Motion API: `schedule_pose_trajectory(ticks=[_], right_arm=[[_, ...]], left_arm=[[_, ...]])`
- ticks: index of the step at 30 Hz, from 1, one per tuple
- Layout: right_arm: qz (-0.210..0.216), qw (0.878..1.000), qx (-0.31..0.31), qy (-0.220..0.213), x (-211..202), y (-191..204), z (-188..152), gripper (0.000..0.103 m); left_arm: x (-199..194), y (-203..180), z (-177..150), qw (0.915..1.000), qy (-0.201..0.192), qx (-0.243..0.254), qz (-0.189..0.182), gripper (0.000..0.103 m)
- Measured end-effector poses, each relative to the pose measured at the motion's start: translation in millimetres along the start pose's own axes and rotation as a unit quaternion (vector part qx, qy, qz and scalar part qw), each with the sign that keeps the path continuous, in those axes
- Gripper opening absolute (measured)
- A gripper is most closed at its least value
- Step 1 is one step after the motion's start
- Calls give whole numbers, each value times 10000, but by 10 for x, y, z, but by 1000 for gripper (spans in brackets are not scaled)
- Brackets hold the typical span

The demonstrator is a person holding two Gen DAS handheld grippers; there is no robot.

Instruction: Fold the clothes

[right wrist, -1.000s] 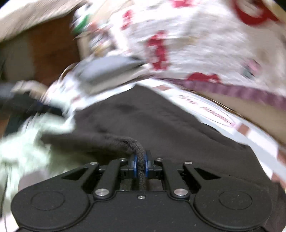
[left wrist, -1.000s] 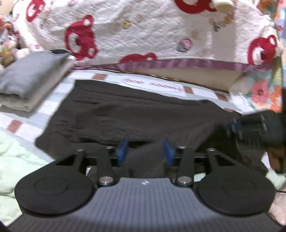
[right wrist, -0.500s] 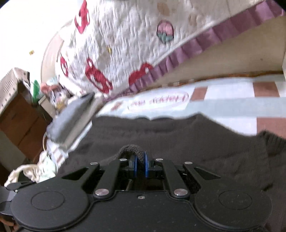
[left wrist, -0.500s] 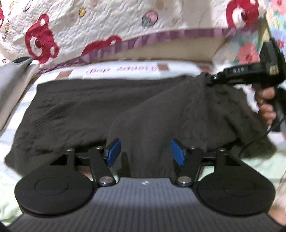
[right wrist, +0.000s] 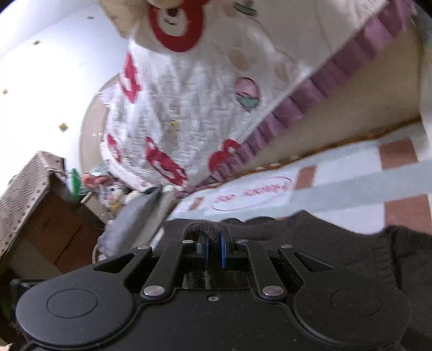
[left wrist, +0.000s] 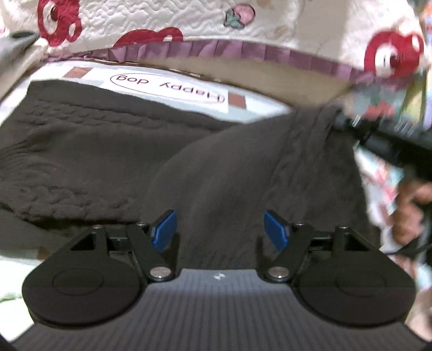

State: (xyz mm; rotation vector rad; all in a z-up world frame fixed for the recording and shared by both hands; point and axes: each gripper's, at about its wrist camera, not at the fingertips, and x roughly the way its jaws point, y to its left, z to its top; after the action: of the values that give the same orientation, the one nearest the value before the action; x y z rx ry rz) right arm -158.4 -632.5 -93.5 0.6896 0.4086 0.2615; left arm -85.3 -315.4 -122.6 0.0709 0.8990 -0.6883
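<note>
The dark brown knit sweater was spread out on the checkered sheet with the "happy dog" print, and its right-hand part was lifted up off the bed, kinda tented. The right gripper had its blue pads squeezed together on a thick rolled edge of that sweater, and you could see it from the left wrist view too, up at the raised corner with the person's hand on the handle, pretty blurry though. The left gripper just sat low over the near part of the sweater with its jaws spread wide, nothing between them. Behind all that hung a white quilt with red bears and a purple frill. Off to the left there was a folded grey pile.
</note>
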Motion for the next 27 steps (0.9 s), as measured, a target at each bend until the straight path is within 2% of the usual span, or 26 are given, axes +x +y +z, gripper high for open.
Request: schedule_pose_trajectory(ticks=[2,4,5,6,7,8,9,11,13,14,15,17,21,22,27], right_arm=[[214,9996,-166,-104,-71,79,23,11],[185,9975,-658,-193,-55,117,31,11],[-236,9954,-933,-27,39,97,20,12],[-837,9917,-943,263,149,12,-7,17],[-1434,9836,-950,553,260,-72,-35,24],[-1937,9736,-887,823,348,-165,-60,24],[-2048,9721,-550,999,333,-286,-71,24],[-2012,9732,153,1106,169,-461,-44,24],[-1932,9740,519,1060,-78,-503,1,34],[-1999,9707,649,1162,-170,-495,2,54],[-2055,9672,764,1282,-255,-485,-6,68],[-2010,9626,762,1651,-375,-426,-106,69],[-1974,9585,797,1898,-579,-384,-356,69],[-2039,9555,809,1971,-589,-397,-417,69],[-2122,9513,907,2042,-532,-460,-515,67]], left_arm=[[36,-33,-53,9997,41,234,89,71],[80,-58,-80,9990,99,409,144,71],[120,-66,-75,9985,154,495,175,71],[160,-74,-70,9979,209,581,205,71],[197,-66,-54,9976,290,599,194,71],[233,-47,-32,9975,389,574,157,71],[251,-25,-4,9977,445,503,113,71],[265,24,56,9983,500,298,15,71],[256,-27,67,9974,472,533,66,71],[248,-65,67,9965,447,704,109,71],[249,-99,51,9951,441,873,153,71],[271,-156,-2,9919,467,1165,201,71],[340,-259,-113,9893,566,1340,118,72],[360,-279,-117,9887,591,1375,122,75],[478,-357,-91,9845,756,1574,179,76]])
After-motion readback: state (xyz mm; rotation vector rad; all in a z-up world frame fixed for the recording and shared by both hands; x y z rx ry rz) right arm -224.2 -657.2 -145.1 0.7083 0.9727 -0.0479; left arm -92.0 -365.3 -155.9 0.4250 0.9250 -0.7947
